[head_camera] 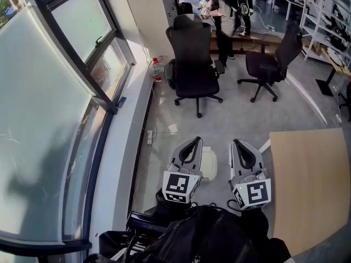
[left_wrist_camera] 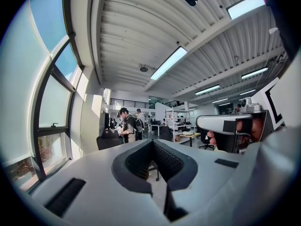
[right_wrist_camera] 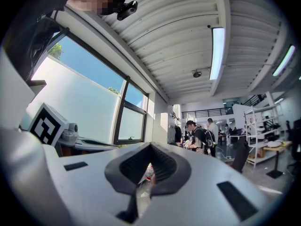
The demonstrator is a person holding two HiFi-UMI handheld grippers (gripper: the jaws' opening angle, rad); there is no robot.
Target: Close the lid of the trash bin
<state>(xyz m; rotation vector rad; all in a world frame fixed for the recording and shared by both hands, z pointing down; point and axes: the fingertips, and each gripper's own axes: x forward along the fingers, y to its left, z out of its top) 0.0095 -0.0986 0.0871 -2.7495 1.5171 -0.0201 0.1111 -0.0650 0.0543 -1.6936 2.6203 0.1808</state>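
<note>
In the head view a white trash bin (head_camera: 210,165) stands on the floor, seen from above, between my two grippers and partly hidden by the left one. I cannot tell how its lid stands. My left gripper (head_camera: 196,140) and right gripper (head_camera: 237,143) are held side by side above the floor, jaws pointing away from me, both shut with nothing between them. The left gripper view shows the shut left gripper (left_wrist_camera: 151,141) aimed level into the room, not at the bin. The right gripper (right_wrist_camera: 150,145) points the same way.
Two black office chairs (head_camera: 193,59) (head_camera: 269,64) stand on the grey floor ahead. A person with a backpack (head_camera: 226,15) stands at the far desks. A wooden table (head_camera: 312,185) is at my right, a tall window (head_camera: 49,108) at my left, a black bag (head_camera: 208,234) below.
</note>
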